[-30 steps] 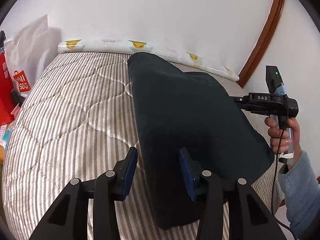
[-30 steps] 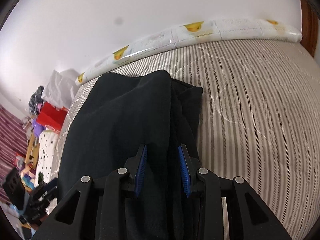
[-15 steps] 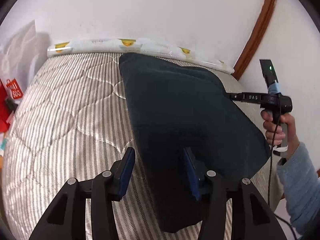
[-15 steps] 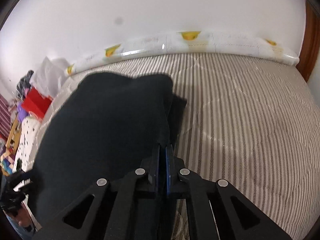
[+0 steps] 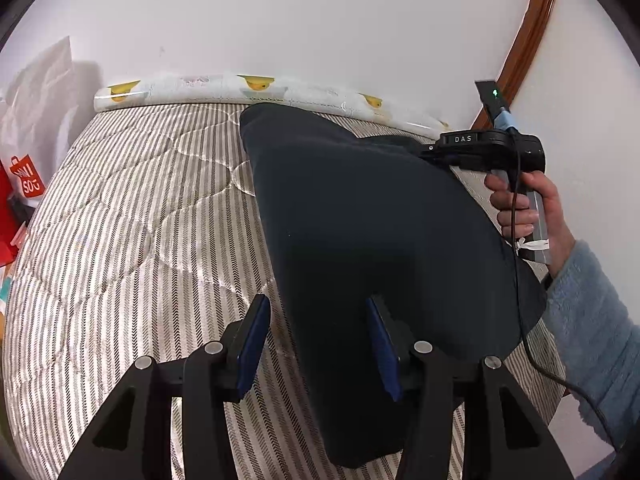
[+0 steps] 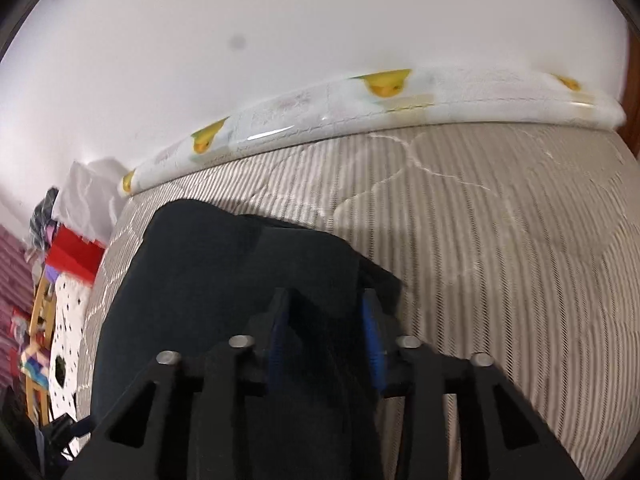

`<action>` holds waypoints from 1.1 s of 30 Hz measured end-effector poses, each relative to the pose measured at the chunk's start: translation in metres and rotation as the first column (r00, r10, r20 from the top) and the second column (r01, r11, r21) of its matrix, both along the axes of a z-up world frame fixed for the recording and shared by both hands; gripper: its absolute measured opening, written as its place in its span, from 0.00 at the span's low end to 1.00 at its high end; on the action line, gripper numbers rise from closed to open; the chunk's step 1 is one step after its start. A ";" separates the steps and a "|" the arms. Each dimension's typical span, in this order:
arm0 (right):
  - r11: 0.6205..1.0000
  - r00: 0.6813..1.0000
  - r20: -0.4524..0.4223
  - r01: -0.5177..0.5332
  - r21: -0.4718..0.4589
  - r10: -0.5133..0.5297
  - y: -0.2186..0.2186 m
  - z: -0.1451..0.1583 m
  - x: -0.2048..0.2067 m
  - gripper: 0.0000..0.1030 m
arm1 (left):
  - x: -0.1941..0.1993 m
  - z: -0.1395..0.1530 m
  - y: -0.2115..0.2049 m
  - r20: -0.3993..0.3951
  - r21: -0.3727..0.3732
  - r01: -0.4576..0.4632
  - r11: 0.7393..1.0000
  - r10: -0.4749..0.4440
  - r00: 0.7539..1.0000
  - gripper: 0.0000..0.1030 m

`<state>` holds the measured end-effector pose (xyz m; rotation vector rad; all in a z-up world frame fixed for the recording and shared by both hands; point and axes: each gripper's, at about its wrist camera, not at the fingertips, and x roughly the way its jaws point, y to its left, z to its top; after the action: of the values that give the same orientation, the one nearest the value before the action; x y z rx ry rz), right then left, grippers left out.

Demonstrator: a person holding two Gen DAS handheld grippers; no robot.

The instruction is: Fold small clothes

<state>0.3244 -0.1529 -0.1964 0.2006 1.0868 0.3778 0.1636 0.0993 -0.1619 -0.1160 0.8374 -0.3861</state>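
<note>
A: Left wrist view first. Lying where, the dark garment?

B: Spreading from upper centre down to the bottom edge, right of the middle, resting on the striped mattress.

A: And the left gripper?

B: Standing fairly wide at bottom centre, having just been opening. Straddling the garment's left edge: right pad over the cloth, left pad over bare stripes, neither pressing.

A: Showing what at the right edge?

B: Right hand in a pale blue fleecy sleeve, clutching the right gripper, its nose meeting the garment's upper right edge.

A: Right wrist view?

B: Blurring somewhat. Garment filling the lower left, mattress running off to the right, duck-print roll lying along the wall at the top.

A: Claw there?

B: Parting just now, with dark cloth lying between the blue pads; not clamping, by the look.
</note>
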 end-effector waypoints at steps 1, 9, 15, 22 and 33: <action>1.000 0.997 0.080 -0.016 -0.010 0.017 -0.001 0.010 -0.005 0.11 | 0.001 0.000 -0.001 -0.001 0.001 0.000 1.000 0.000 1.000 0.46; 0.992 0.998 0.018 0.069 -0.101 -0.068 -0.012 0.007 -0.003 0.20 | 0.001 0.005 -0.007 0.013 0.029 -0.013 0.999 0.012 1.000 0.49; 0.982 0.990 0.131 0.072 -0.177 -0.049 -0.007 0.051 -0.075 0.24 | -0.002 0.003 -0.008 0.006 0.036 -0.035 0.999 0.035 0.999 0.49; 0.979 0.973 0.229 0.059 -0.195 -0.013 0.000 0.055 -0.186 0.27 | -0.016 0.005 -0.013 -0.004 0.060 -0.088 0.994 0.088 0.996 0.49; 0.931 0.963 0.216 0.221 -0.290 -0.161 -0.014 0.037 -0.267 0.29 | -0.056 0.008 -0.020 0.000 0.097 -0.124 0.988 0.125 0.992 0.49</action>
<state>0.0576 -0.1668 -0.1590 -0.0117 0.9152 0.0433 0.1080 0.0793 -0.1535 -0.0791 0.8487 -0.2274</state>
